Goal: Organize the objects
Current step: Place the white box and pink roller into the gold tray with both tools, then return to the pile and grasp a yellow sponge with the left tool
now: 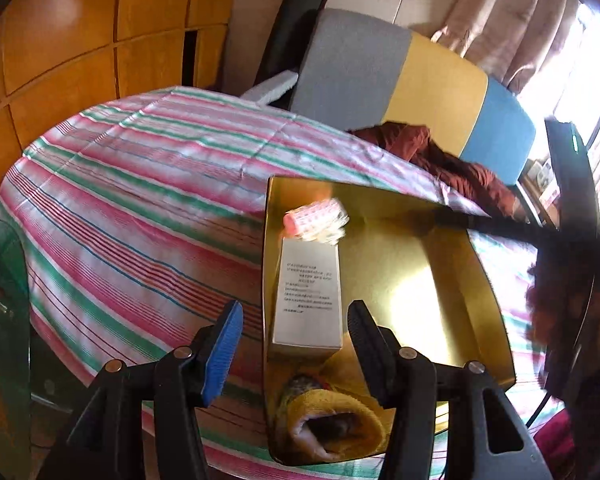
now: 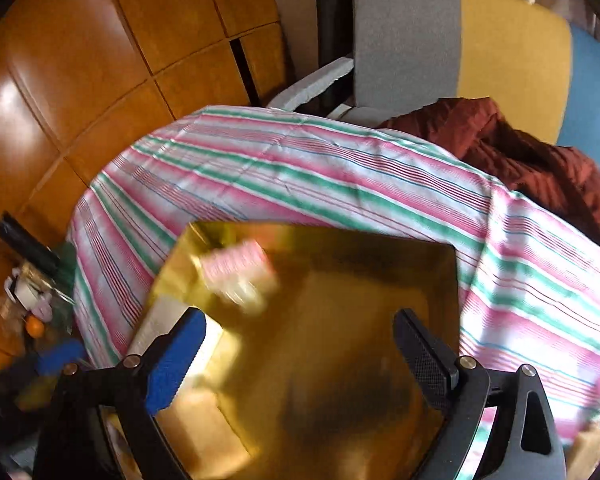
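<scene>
A shiny gold box (image 1: 420,280) sits open on the striped tablecloth (image 1: 140,200). Inside, along its left wall, lie a pink hair roller (image 1: 316,220), a white printed carton (image 1: 308,296) and a rolled yellow towel (image 1: 332,424). My left gripper (image 1: 294,344) is open low over the box's near left corner, with its blue finger outside the wall and its black finger inside, beside the carton. My right gripper (image 2: 300,360) hangs open above the gold box (image 2: 340,320) with nothing between its fingers. In that blurred view the roller (image 2: 236,272) and a bit of the carton (image 2: 160,320) show.
A chair with a grey, yellow and blue back (image 1: 400,72) stands behind the table, a rust-red garment (image 1: 440,156) draped on it. Wooden cabinet doors (image 1: 80,40) fill the left. A dark blurred rod and frame (image 1: 568,240) cross the right edge. Clutter (image 2: 32,312) sits low left.
</scene>
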